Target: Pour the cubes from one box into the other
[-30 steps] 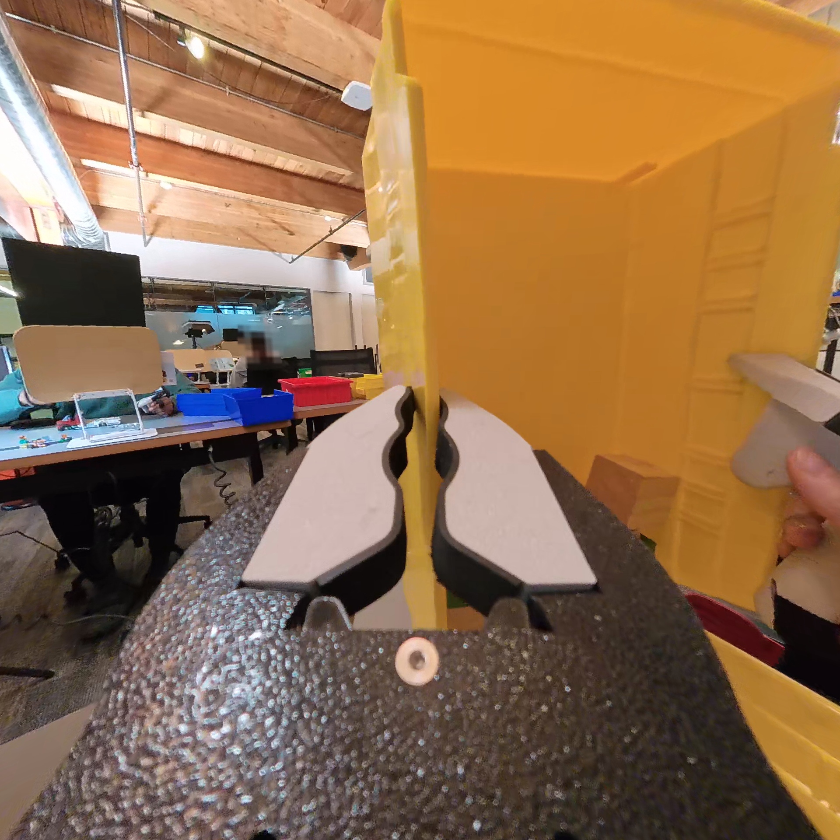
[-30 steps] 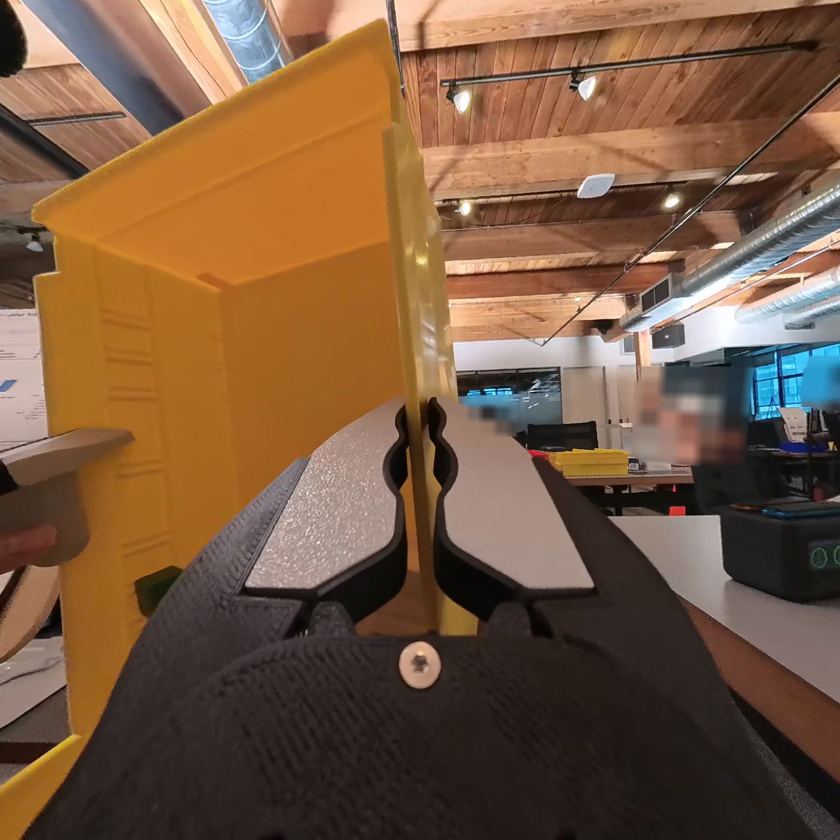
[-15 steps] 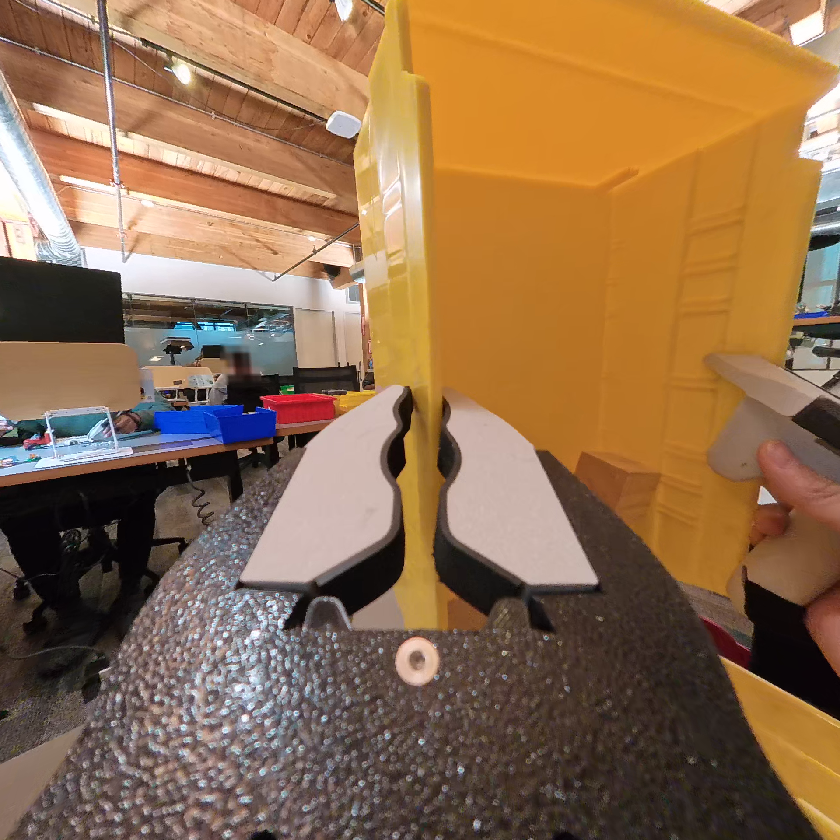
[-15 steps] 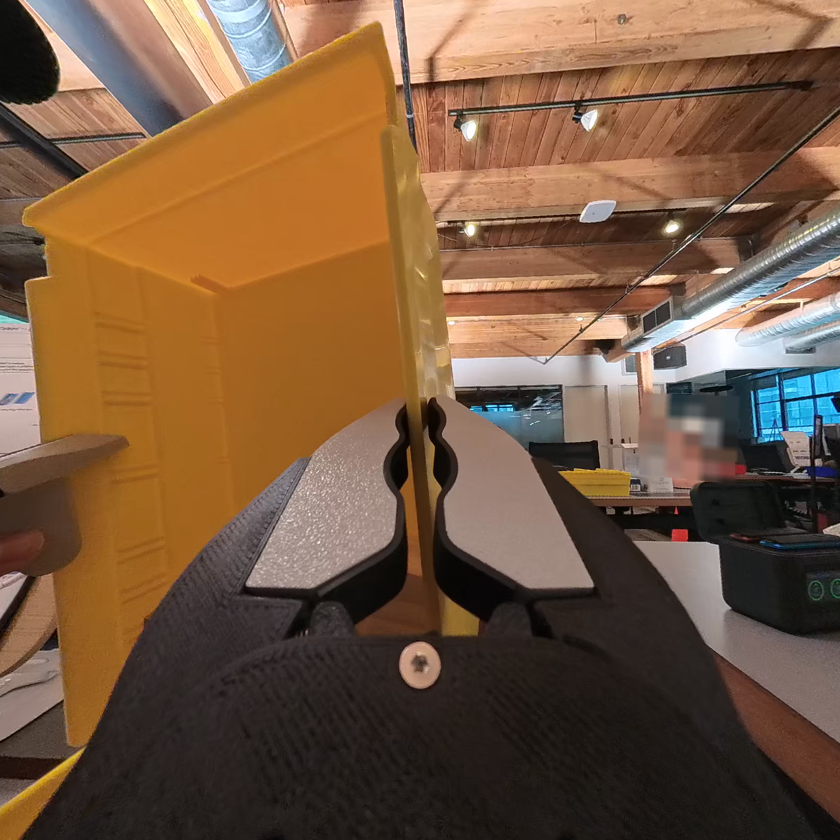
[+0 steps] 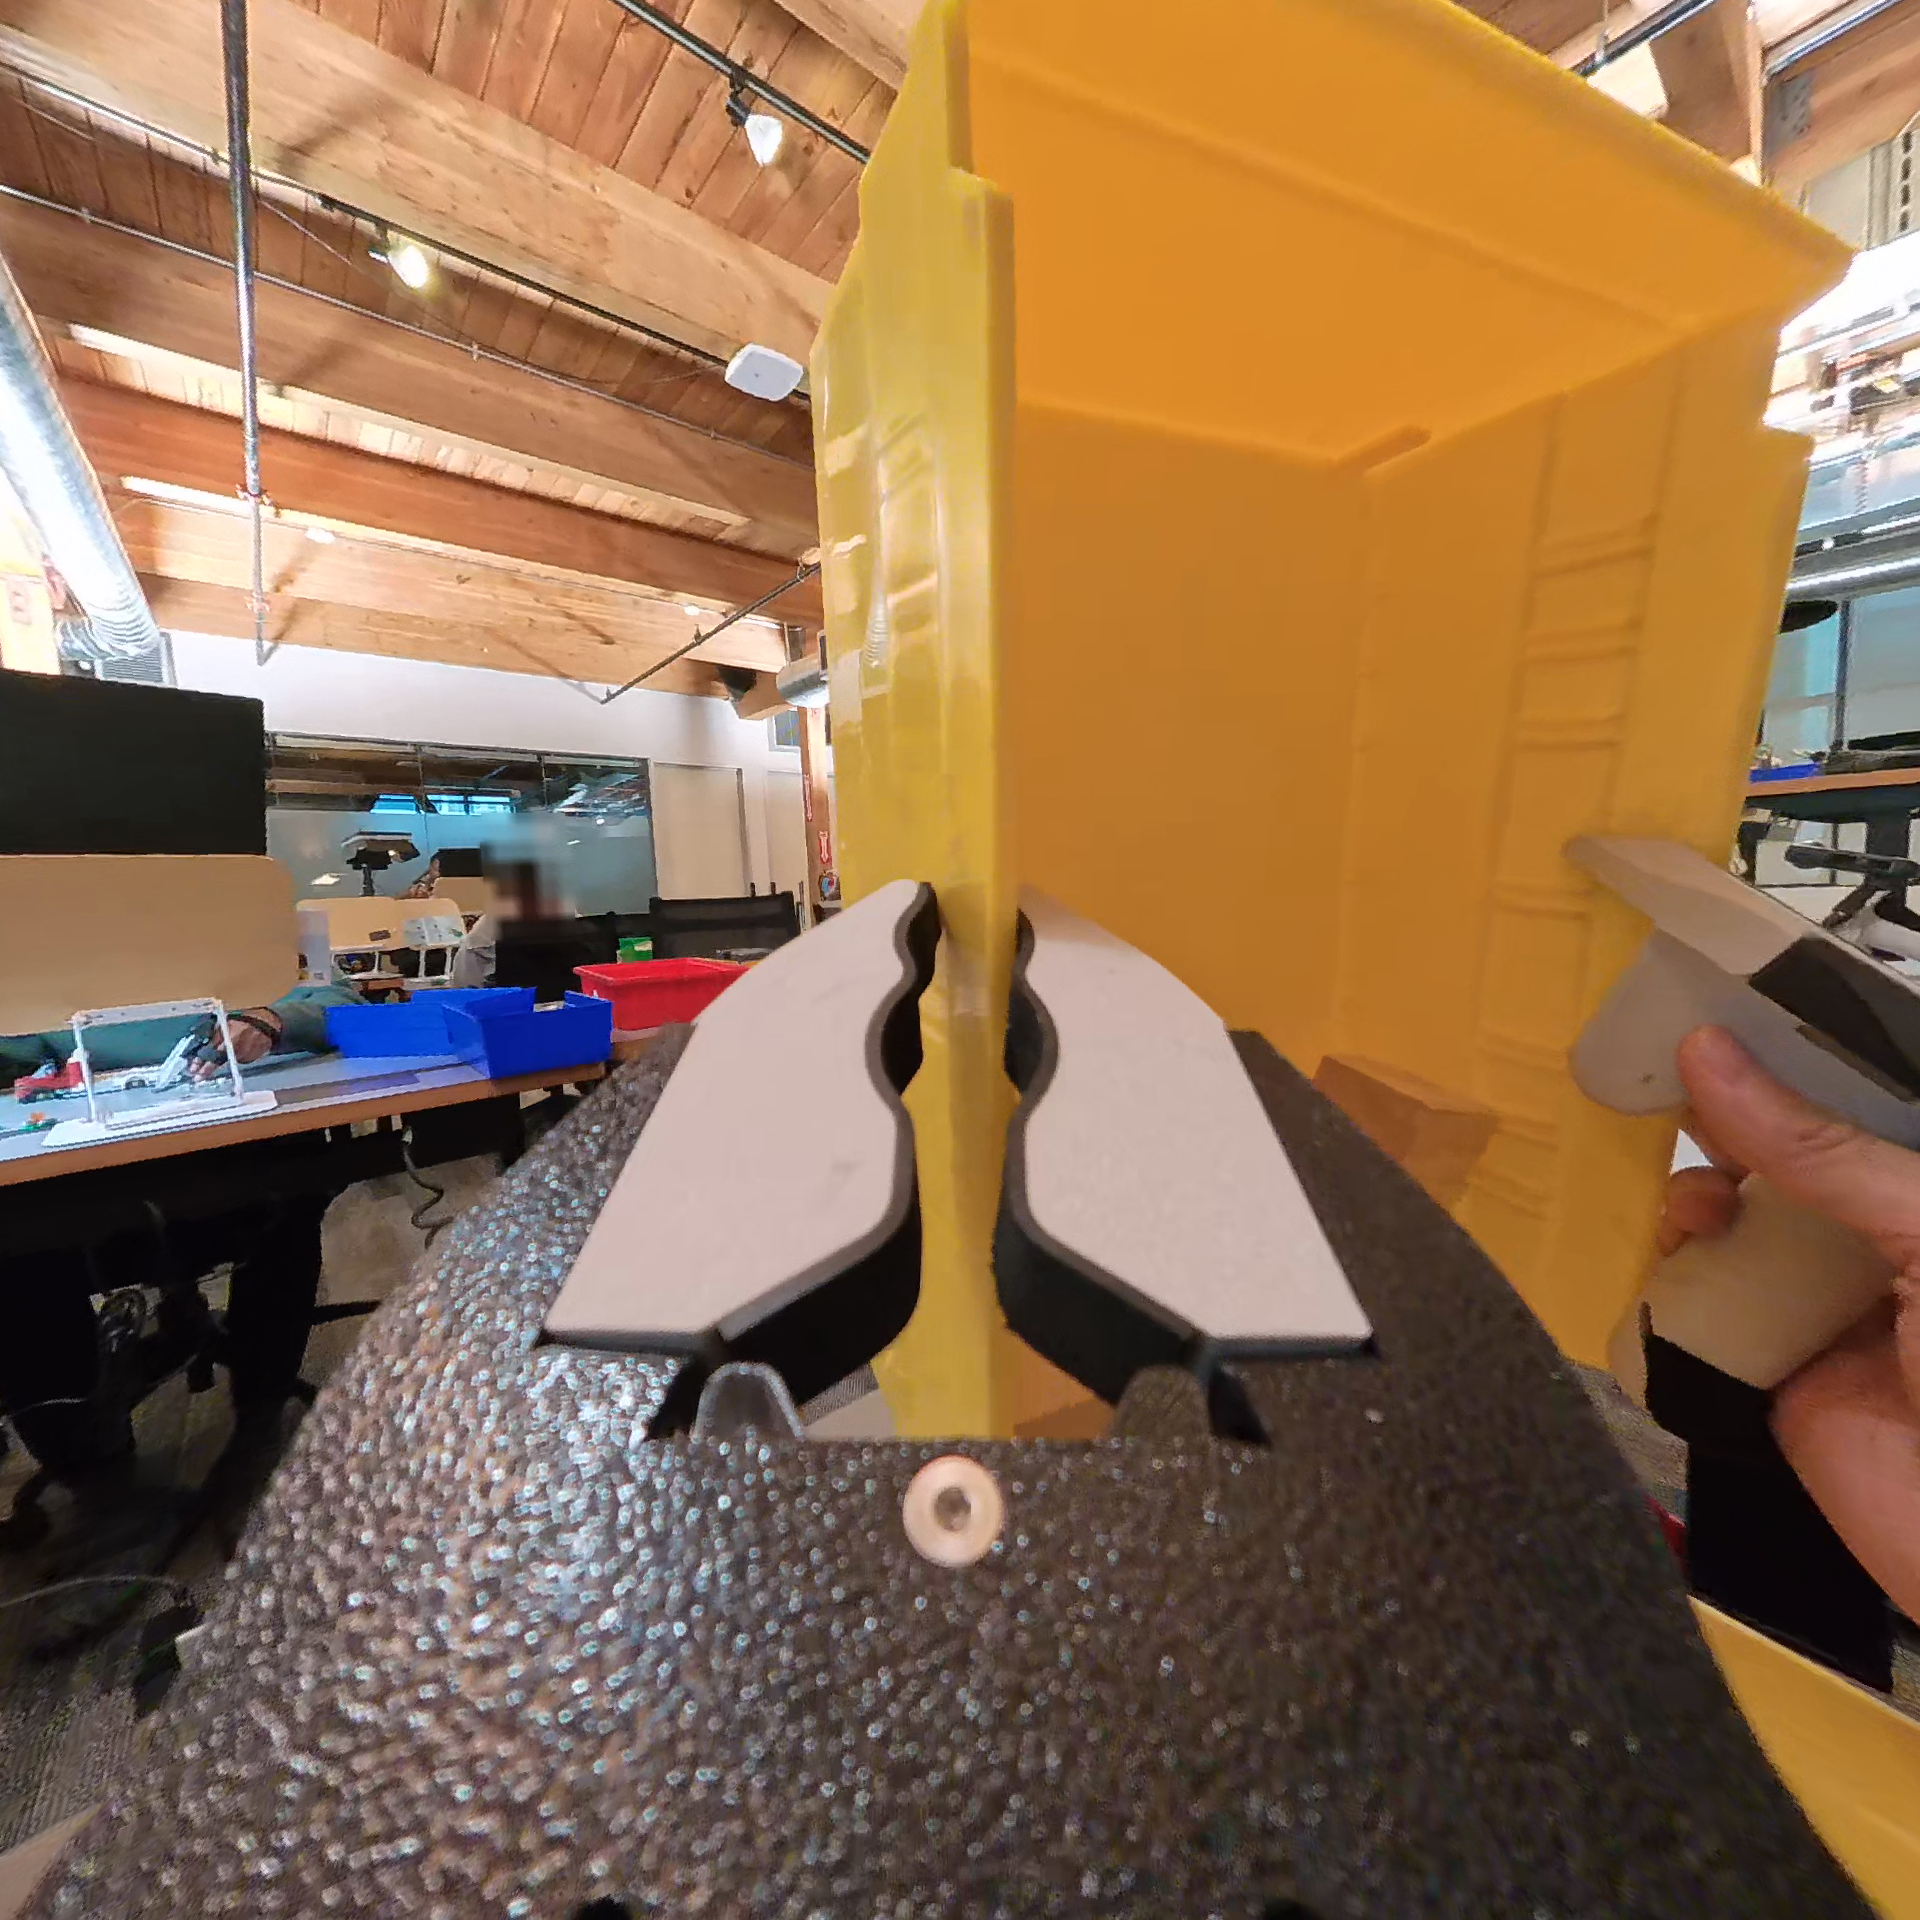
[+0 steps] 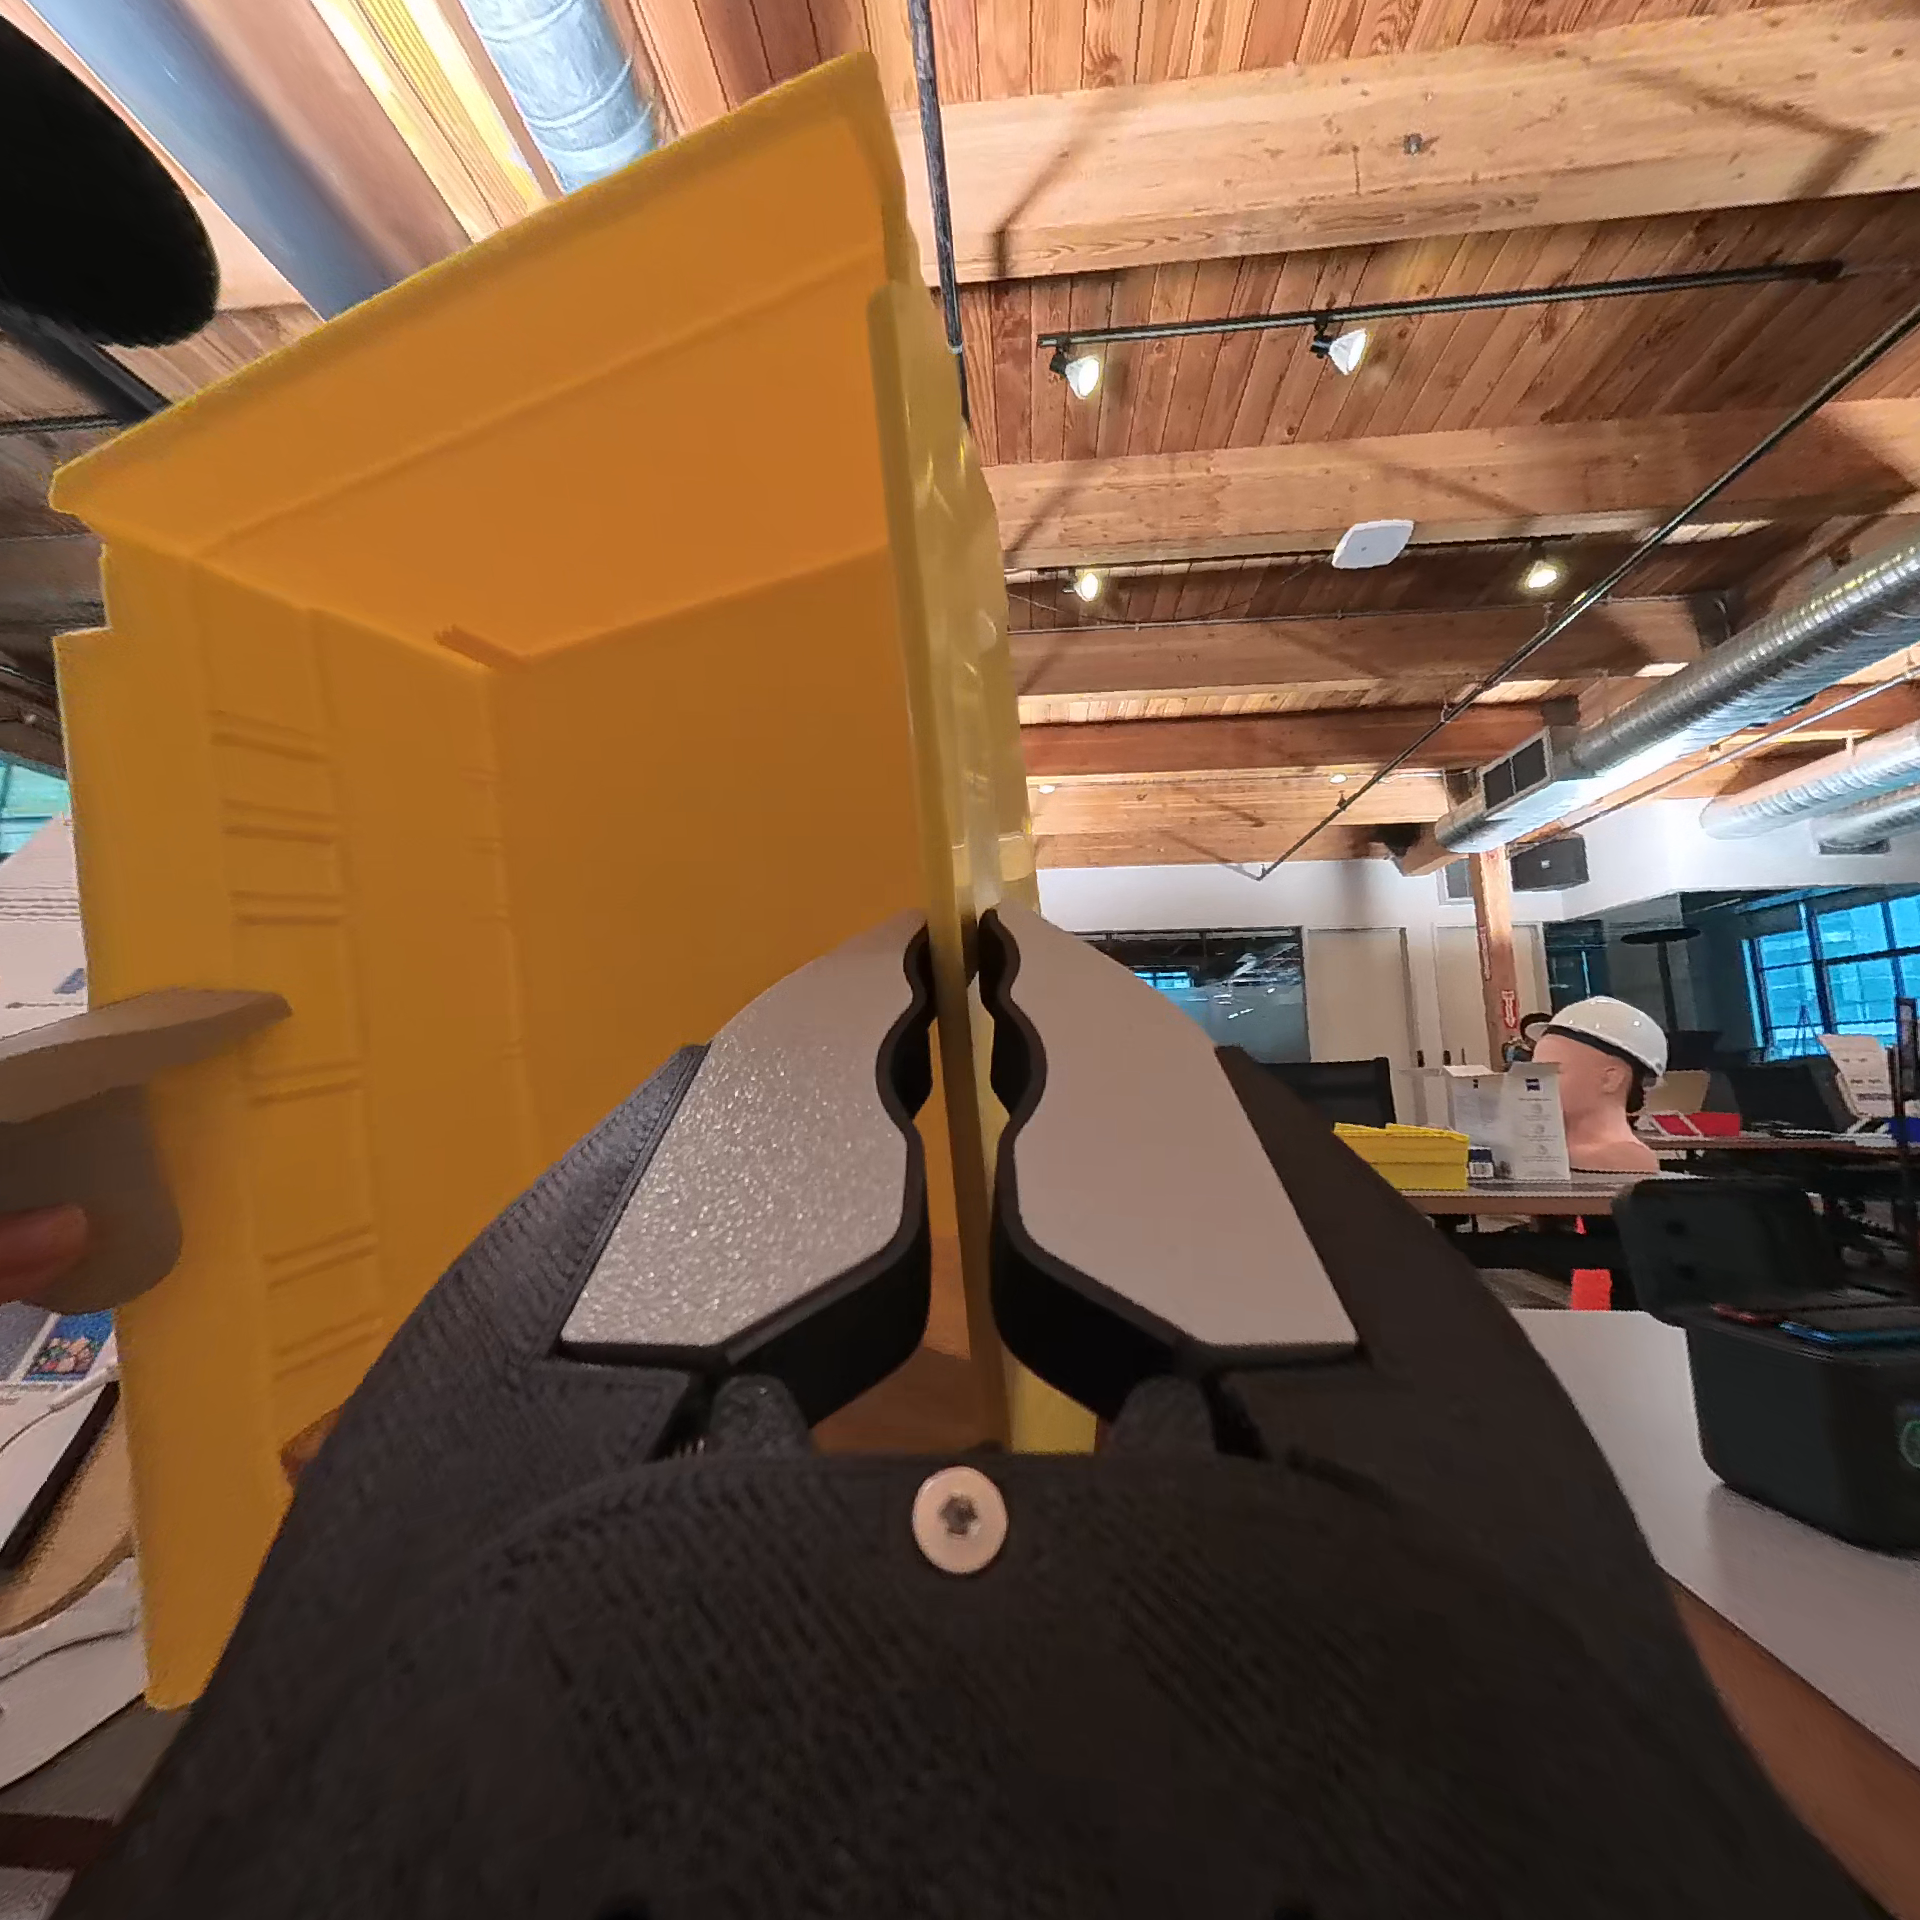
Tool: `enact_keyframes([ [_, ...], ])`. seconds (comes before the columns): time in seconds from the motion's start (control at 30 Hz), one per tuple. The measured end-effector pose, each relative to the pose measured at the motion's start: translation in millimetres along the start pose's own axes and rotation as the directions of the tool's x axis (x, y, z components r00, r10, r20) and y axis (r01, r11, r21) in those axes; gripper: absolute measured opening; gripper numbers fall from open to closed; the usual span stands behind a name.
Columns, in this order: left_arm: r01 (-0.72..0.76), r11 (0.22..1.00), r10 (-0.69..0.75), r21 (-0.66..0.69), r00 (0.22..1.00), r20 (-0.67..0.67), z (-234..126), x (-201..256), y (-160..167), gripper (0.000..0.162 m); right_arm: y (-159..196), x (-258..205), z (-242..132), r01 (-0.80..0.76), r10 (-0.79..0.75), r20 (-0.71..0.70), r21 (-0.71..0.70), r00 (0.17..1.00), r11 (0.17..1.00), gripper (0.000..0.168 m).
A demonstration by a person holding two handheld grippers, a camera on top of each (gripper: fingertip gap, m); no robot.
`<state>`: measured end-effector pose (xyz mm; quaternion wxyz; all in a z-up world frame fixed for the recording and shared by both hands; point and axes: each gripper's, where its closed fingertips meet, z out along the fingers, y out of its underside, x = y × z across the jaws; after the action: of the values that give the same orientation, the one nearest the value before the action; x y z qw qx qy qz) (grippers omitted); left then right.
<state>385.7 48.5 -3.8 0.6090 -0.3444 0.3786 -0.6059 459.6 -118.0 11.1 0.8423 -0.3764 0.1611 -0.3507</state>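
Note:
A yellow box point(image 5: 1195, 727) is held in the air, tipped up on end, with its open side facing both cameras. My left gripper point(image 5: 971, 914) is shut on one side wall. My right gripper point(image 6: 954, 925) is shut on the opposite wall of the box point(image 6: 675, 779). It also shows at the right of the left wrist view point(image 5: 1714, 956), with a hand on it. A wooden cube point(image 5: 1392, 1122) lies low inside the box, partly behind my left gripper's body. A second yellow box's rim point(image 5: 1829, 1766) shows below at the lower right.
A black case point(image 6: 1808, 1382) stands on the grey table point(image 6: 1662, 1538) to the right. Papers point(image 6: 42, 1351) lie to the left. Farther desks hold blue bins point(image 5: 499, 1029), a red bin point(image 5: 655, 987), and a dummy head in a white hard hat point(image 6: 1600, 1081).
Both grippers have tipped the yellow box further up, and both views now look more toward the ceiling. A green cube seen low in the box one second ago no longer shows.

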Motion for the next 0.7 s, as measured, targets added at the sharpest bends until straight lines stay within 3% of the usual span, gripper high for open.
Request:
enact_keyframes([
  [0.3, -0.012, 1.000, 0.012, 0.008, 1.000, 0.002, -5.6, 5.5, -8.6, 0.010, -12.2, -3.1, -4.4, -0.009, 0.009, 0.002, 0.026, 1.000, 1.000, 0.007],
  [0.7, 0.011, 0.998, -0.010, -0.069, 1.000, 0.016, -12.1, 0.9, 18.5, 0.010, 14.7, -0.6, -12.1, -0.031, 0.031, -0.002, -0.058, 1.000, 0.998, 0.007],
])
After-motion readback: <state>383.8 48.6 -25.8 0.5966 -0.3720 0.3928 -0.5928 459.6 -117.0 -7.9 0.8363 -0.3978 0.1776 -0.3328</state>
